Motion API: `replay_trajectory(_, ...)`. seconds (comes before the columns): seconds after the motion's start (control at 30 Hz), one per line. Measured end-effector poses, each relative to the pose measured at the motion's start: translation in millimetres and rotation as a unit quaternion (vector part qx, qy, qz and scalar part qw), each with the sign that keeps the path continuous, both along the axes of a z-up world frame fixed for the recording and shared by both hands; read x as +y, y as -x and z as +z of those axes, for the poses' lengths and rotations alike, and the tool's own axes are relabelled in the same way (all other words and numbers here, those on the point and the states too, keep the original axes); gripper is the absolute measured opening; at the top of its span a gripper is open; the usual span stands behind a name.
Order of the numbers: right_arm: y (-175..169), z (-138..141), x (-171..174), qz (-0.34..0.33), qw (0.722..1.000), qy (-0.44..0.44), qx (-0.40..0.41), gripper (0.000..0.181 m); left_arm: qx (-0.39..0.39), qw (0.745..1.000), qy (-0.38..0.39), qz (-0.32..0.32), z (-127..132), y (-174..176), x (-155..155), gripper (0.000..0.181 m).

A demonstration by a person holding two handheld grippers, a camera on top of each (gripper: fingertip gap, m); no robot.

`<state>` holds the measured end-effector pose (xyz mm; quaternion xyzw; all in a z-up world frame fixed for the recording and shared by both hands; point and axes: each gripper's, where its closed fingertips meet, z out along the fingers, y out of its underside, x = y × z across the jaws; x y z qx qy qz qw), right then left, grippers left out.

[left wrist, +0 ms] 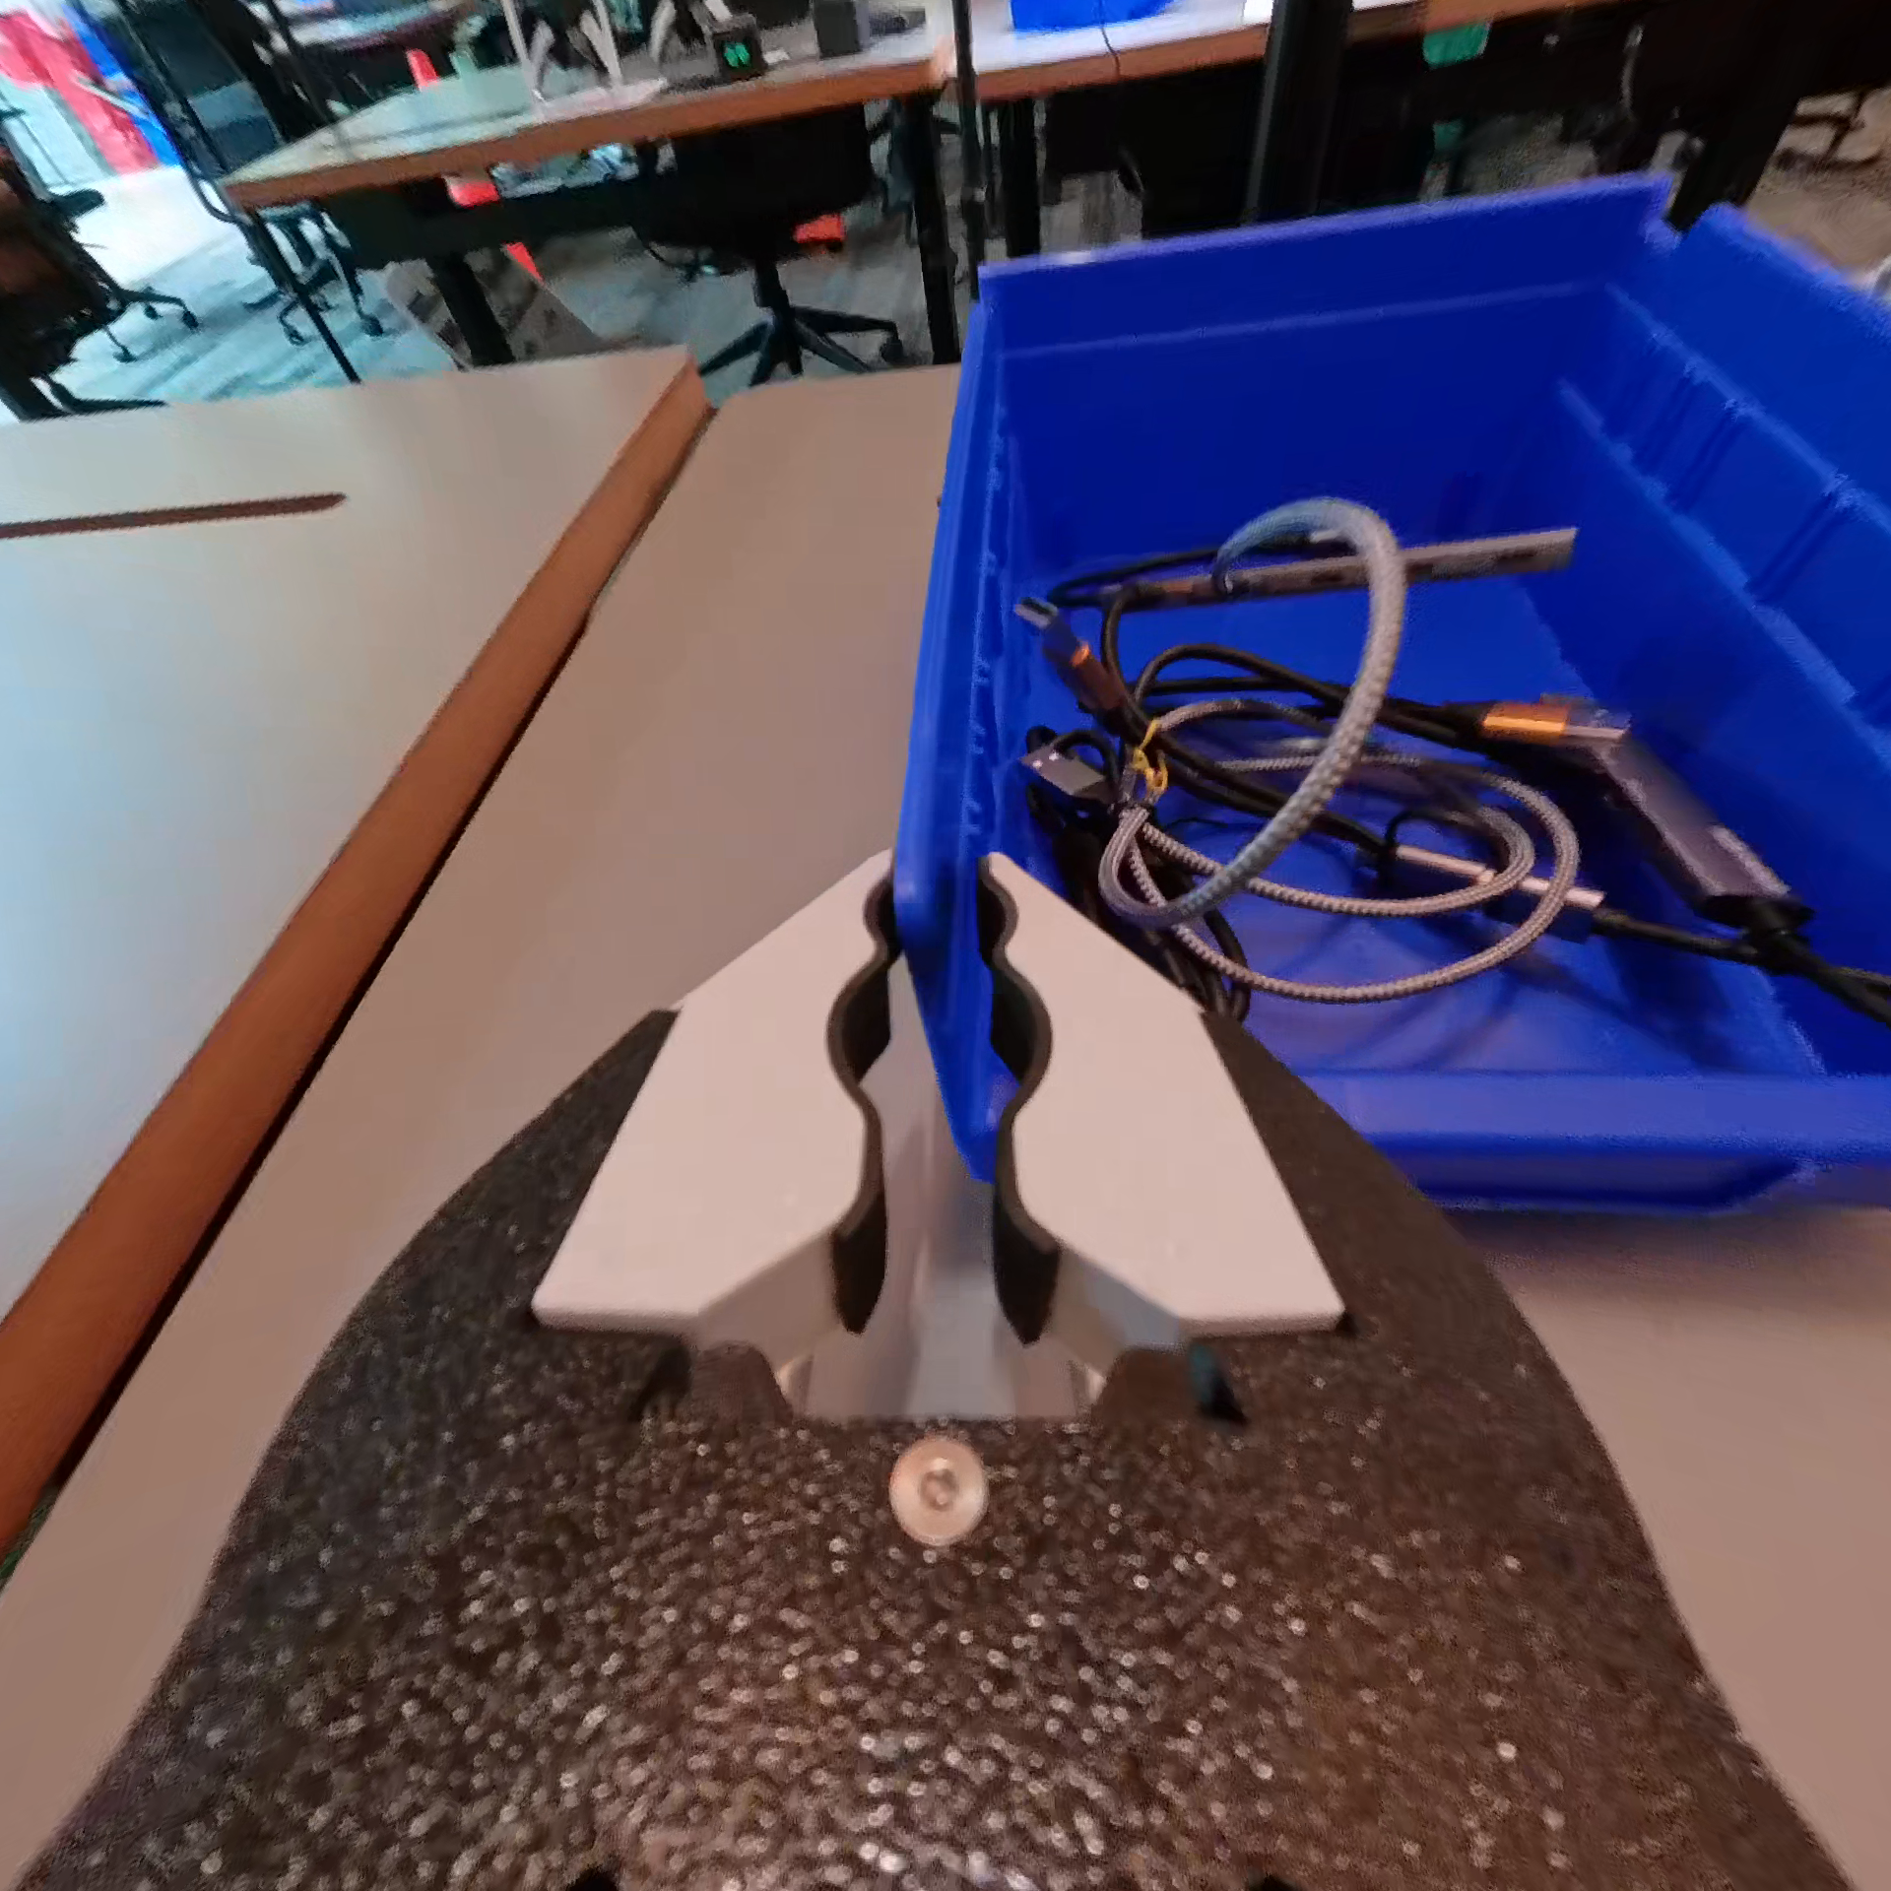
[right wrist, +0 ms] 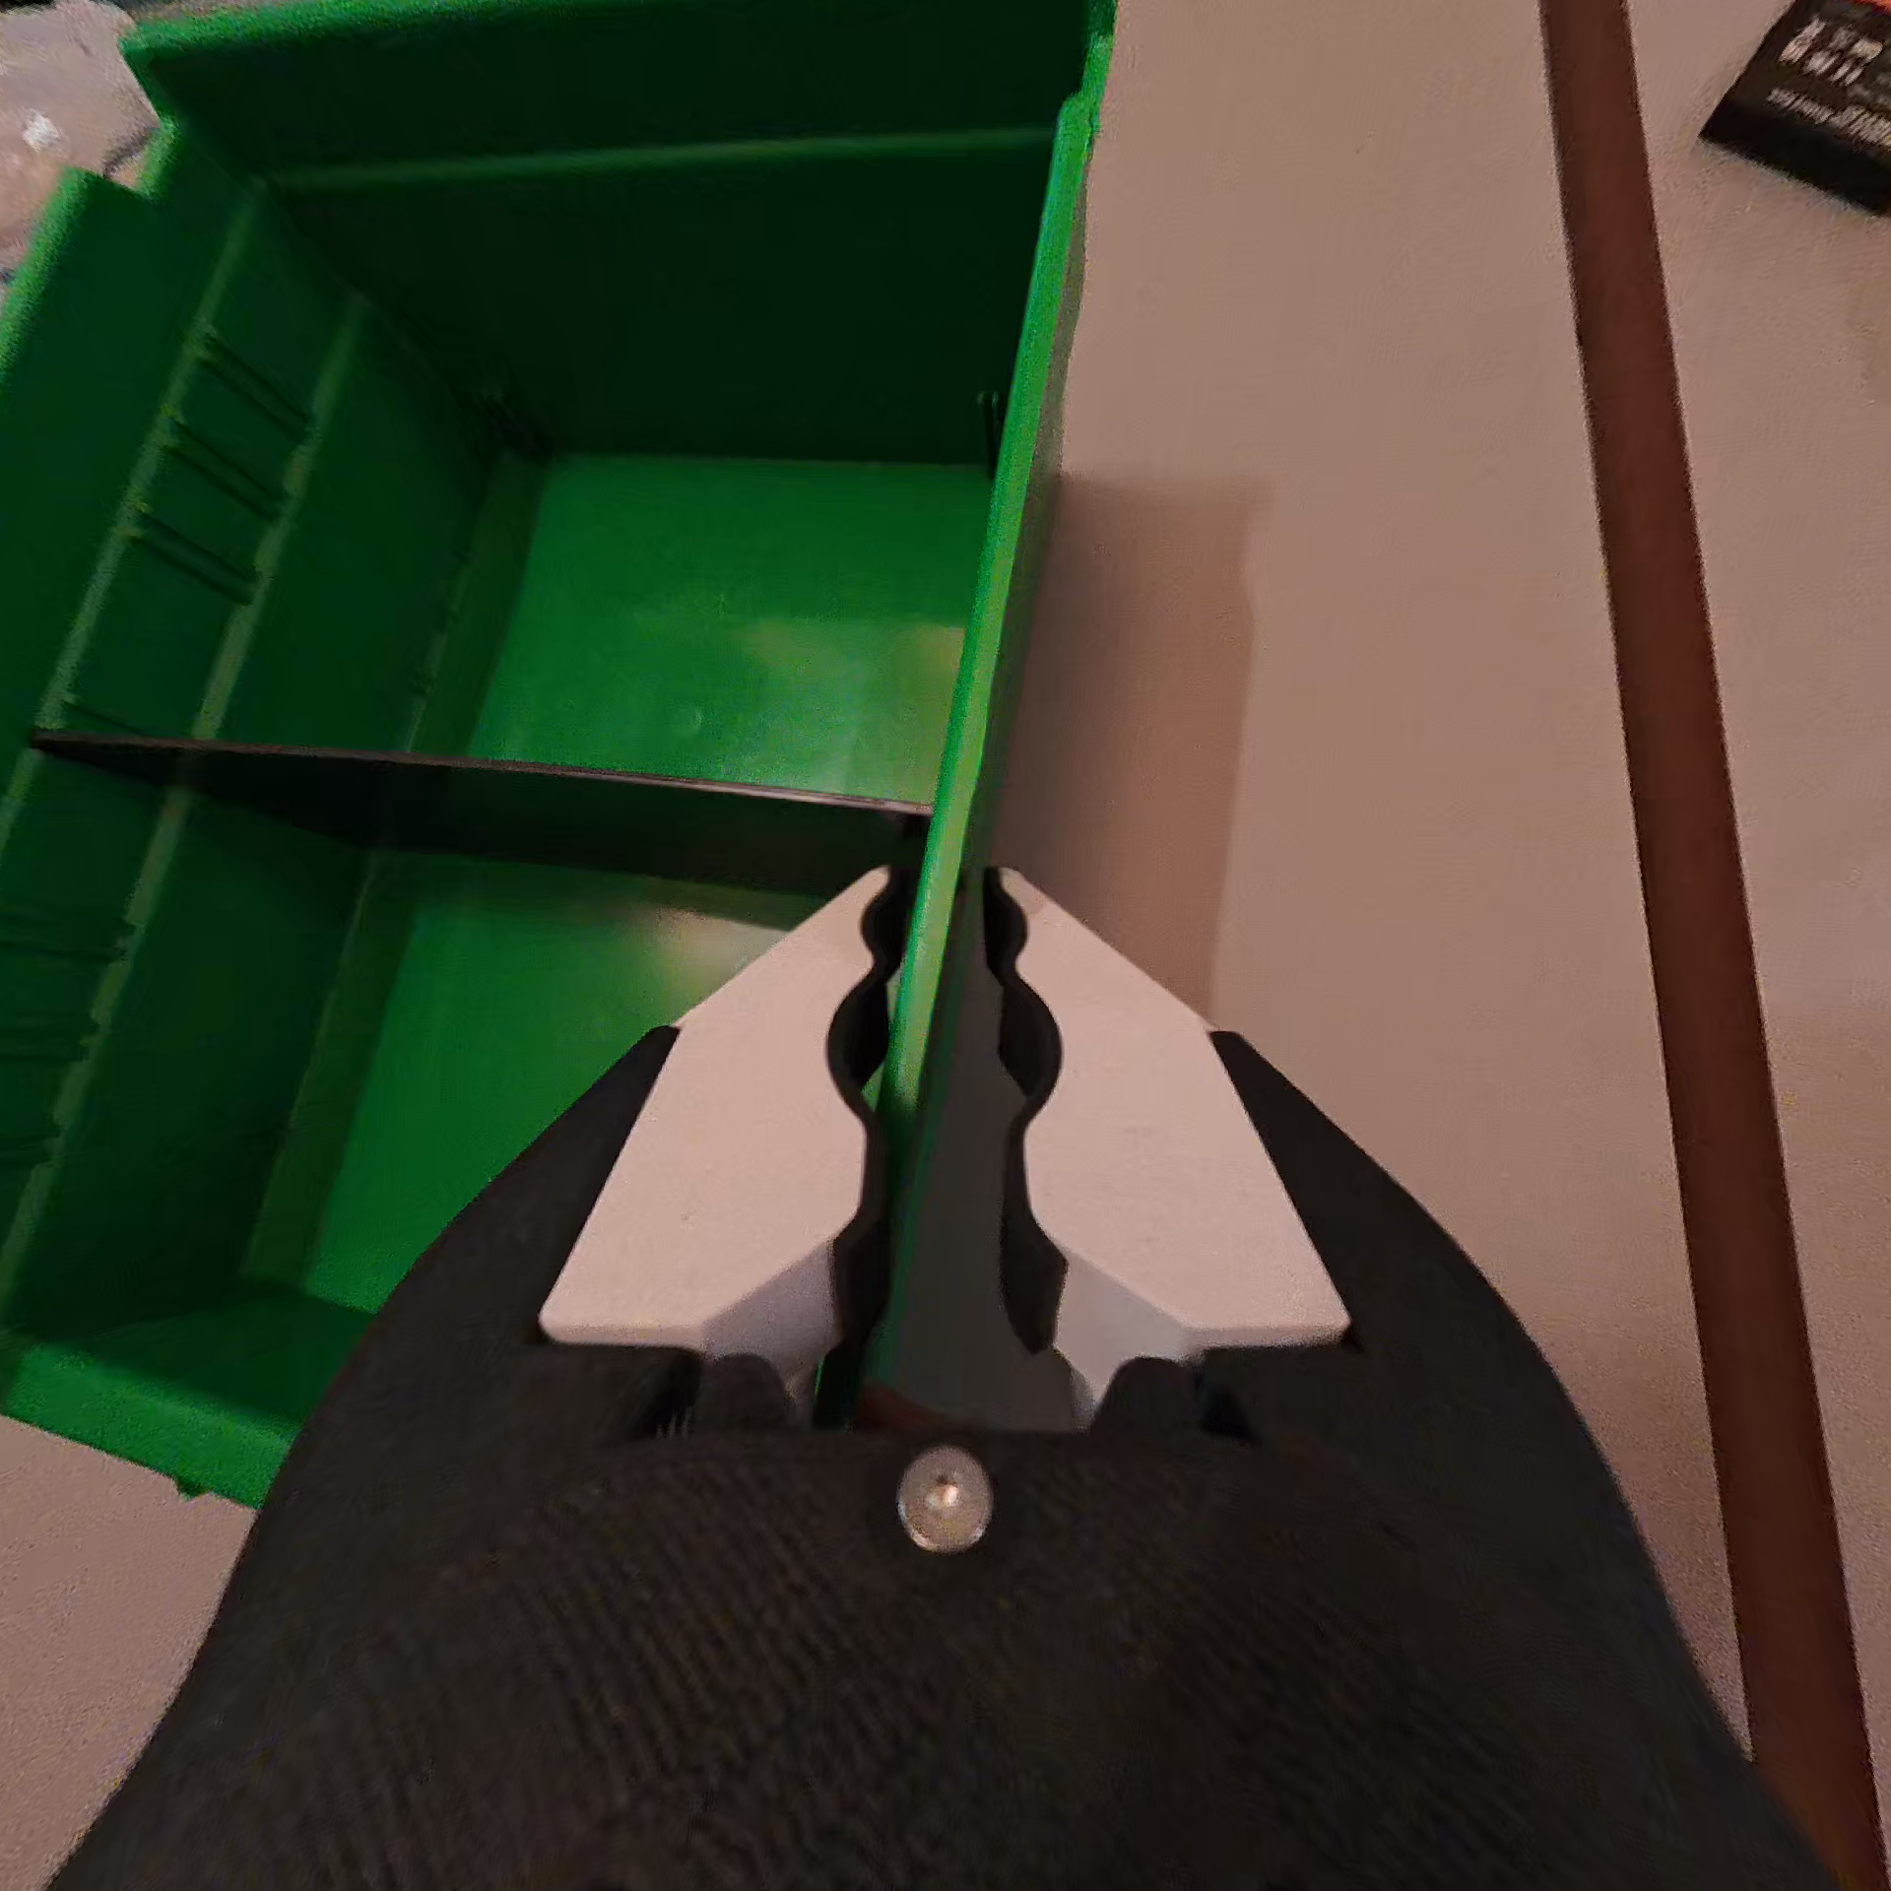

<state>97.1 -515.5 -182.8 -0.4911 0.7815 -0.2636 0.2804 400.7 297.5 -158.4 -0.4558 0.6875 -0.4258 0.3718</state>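
In the left wrist view my left gripper (left wrist: 936, 880) is shut on the left side wall of a blue plastic bin (left wrist: 952, 634) standing on the grey table. The bin holds a tangle of braided and black cables (left wrist: 1330, 819) and slim grey hub devices (left wrist: 1678, 819). In the right wrist view my right gripper (right wrist: 941, 880) is shut on the right side wall of a green plastic bin (right wrist: 1013, 573). A black divider (right wrist: 460, 793) splits the green bin into two compartments, and both look bare.
A second table (left wrist: 256, 665) with a brown edge lies left of the blue bin. Desks and office chairs (left wrist: 778, 225) stand beyond. Right of the green bin runs a brown table edge (right wrist: 1678, 716), with a black printed item (right wrist: 1811, 113) at the far right.
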Motion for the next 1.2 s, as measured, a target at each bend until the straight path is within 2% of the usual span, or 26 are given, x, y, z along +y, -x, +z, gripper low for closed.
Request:
replay_trajectory(0.03, 0.9, 3.0, -1.5, -0.005, 1.000, 0.006, -0.014, 0.022, -0.012, 1.000, 0.007, 0.001, 9.6, 4.3, -0.6, 0.018)
replay_trajectory(0.07, 2.5, 7.0, -1.5, -0.006, 0.999, 0.009, -0.031, 0.031, -0.029, 0.999, 0.014, -0.003, 21.6, 10.3, -2.0, 0.023)
replay_trajectory(0.17, 17.6, 24.0, -4.2, -0.019, 0.997, 0.024, -0.074, 0.071, -0.077, 0.997, 0.025, 0.010, 61.3, 31.1, -1.6, 0.029)
replay_trajectory(0.23, 33.6, 40.6, -4.5, -0.034, 0.993, 0.048, -0.102, 0.099, -0.108, 0.993, 0.027, -0.026, 89.0, 47.2, -21.9, 0.027)
replay_trajectory(0.3, 48.8, 61.2, 2.7, -0.035, 0.987, 0.077, -0.138, 0.108, -0.098, 0.990, 0.014, -0.099, 101.1, 61.8, -59.8, 0.025)
replay_trajectory(0.33, 56.3, 71.6, 9.7, -0.031, 0.983, 0.090, -0.156, 0.110, -0.066, 0.988, -0.001, -0.139, 96.9, 67.3, -80.8, 0.025)
replay_trajectory(0.4, 68.6, 91.2, 31.1, -0.013, 0.975, 0.113, -0.193, 0.111, 0.032, 0.977, -0.043, -0.204, 72.3, 74.2, -116.3, 0.034)
replay_trajectory(0.47, 80.0, 104.9, 61.4, 0.025, 0.967, 0.124, -0.221, 0.110, 0.114, 0.964, -0.082, -0.227, 45.9, 69.6, -136.2, 0.042)
replay_trajectory(0.53, 92.9, 114.2, 90.9, 0.060, 0.960, 0.135, -0.238, 0.110, 0.170, 0.952, -0.063, -0.246, 28.0, 61.1, -154.9, 0.041)
replay_trajectory(0.63, 110.8, 124.2, 126.0, 0.098, 0.945, 0.154, -0.271, 0.104, 0.297, 0.927, -0.038, -0.228, -8.3, 45.8, -161.3, 0.047)
replay_trajectory(0.73, 124.7, 120.4, 146.5, 0.125, 0.938, 0.162, -0.280, 0.102, 0.367, 0.909, -0.010, -0.196, -32.2, 31.5, -159.9, 0.042)
replay_trajectory(0.8, 129.7, 112.7, 151.3, 0.146, 0.938, 0.169, -0.266, 0.100, 0.409, 0.890, 0.013, -0.201, -43.3, 33.8, -163.2, 0.044)
replay_trajectory(0.9, 133.5, 106.1, 146.4, 0.143, 0.944, 0.174, -0.243, 0.101, 0.438, 0.872, 0.046, -0.214, -50.2, 38.5, -171.9, 0.047)
replay_trajectory(1.03, 130.9, 110.0, 153.5, 0.149, 0.941, 0.155, -0.262, 0.099, 0.465, 0.853, 0.081, -0.221, -58.3, 41.4, -177.1, 0.034)
replay_trajectory(1.07, 129.6, 111.8, 156.3, 0.153, 0.939, 0.152, -0.267, 0.098, 0.477, 0.844, 0.097, -0.226, -58.2, 43.8, -178.3, 0.026)
replay_trajectory(1.13, 128.5, 113.4, 160.1, 0.159, 0.939, 0.154, -0.265, 0.097, 0.483, 0.836, 0.126, -0.228, -54.7, 43.3, -177.6, 0.019)
replay_trajectory(1.2, 129.5, 114.0, 162.2, 0.163, 0.937, 0.171, -0.257, 0.097, 0.482, 0.823, 0.186, -0.236, -39.4, 42.1, -180.1, 0.018)
